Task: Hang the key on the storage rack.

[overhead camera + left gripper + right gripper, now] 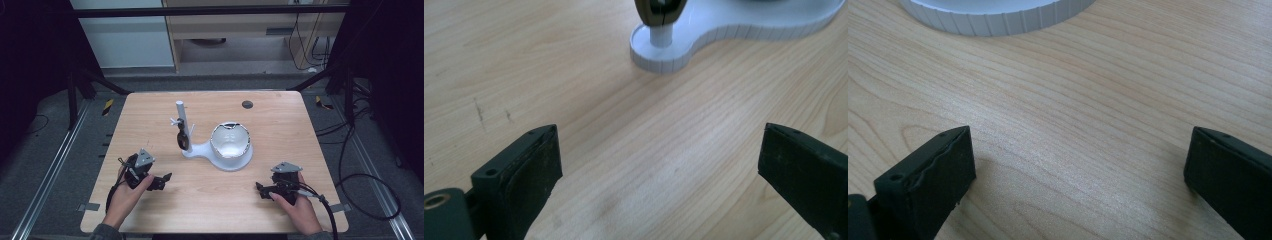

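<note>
A white stand (pixel 202 149) sits mid-table, with an upright post (pixel 181 116) and a round base part bearing a white bowl (pixel 229 140). A dark, brownish object (pixel 183 138) hangs on the post; its lower end (pixel 660 11) shows in the left gripper view above the stand's white foot (pixel 684 47). My left gripper (pixel 161 180) rests low at the front left, open, nothing between its jaws. At the front right my right gripper (pixel 263 190) is open too, with bare wood between the jaws and the stand's ribbed rim (pixel 998 17) ahead.
The wooden table (pixel 210 200) has a small dark round hole cover (pixel 247 105) near its far edge. Black frame posts and cables stand on the floor around the table. A cable (pixel 327 212) trails from the right gripper.
</note>
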